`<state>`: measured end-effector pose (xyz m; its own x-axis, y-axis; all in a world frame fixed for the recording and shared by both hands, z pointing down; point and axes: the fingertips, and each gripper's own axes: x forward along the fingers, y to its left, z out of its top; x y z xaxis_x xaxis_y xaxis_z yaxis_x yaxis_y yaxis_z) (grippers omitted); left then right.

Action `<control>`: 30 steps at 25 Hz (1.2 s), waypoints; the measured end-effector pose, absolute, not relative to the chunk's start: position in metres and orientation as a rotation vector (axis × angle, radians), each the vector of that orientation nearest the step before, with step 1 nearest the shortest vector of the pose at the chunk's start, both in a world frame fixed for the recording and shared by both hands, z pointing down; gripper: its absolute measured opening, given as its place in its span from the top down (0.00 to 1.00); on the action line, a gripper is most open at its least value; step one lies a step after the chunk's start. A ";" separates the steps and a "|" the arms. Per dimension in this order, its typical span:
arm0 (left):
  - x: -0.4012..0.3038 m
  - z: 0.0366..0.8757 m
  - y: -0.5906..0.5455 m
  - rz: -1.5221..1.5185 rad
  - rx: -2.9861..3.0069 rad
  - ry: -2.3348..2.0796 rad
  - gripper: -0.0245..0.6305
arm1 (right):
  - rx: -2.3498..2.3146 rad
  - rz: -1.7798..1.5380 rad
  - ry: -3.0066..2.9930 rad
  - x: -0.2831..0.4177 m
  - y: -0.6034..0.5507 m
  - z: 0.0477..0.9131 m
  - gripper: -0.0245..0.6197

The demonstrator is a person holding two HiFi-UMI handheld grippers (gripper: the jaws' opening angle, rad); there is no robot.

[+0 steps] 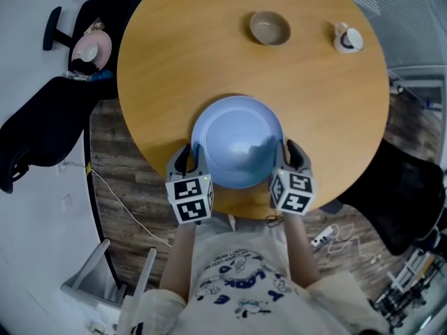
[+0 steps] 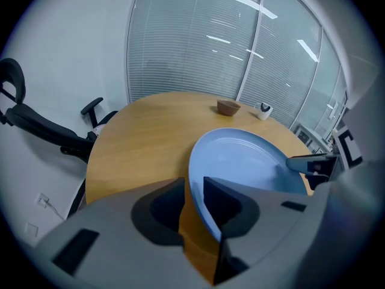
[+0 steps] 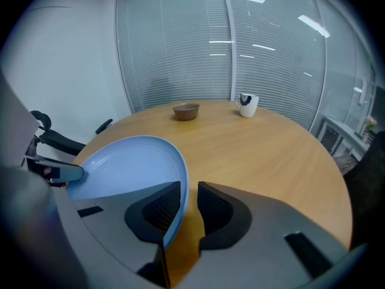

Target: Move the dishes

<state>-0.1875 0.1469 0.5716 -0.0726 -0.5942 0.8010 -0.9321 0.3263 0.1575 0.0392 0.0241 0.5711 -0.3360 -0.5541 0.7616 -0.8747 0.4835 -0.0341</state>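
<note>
Table (image 1: 314, 96) | L gripper (image 2: 192, 191), R gripper (image 3: 187, 194) clamp plate (image 1: 237, 142) | blinds (image 3: 174, 47): gripper views only

The blue plate (image 1: 237, 145) hides the table's (image 1: 160, 68) near edge from me. The pink thing (image 1: 91, 49) on the black chair (image 1: 115, 12) is too small to name

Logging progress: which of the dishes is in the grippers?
The blue plate, its rim gripped by left gripper and right gripper; brown bowl and white mug sit untouched.
</note>
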 end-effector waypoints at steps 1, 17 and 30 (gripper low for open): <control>-0.188 0.573 0.146 0.518 1.366 -1.763 0.82 | 1.173 0.591 -2.027 0.039 0.024 0.573 0.83; -0.192 0.576 0.145 0.498 1.359 -1.720 0.92 | 1.163 0.676 -2.026 0.034 0.031 0.577 0.92; -0.194 0.543 0.102 0.549 1.523 -1.666 0.92 | 1.311 0.705 -1.985 0.046 0.021 0.548 0.93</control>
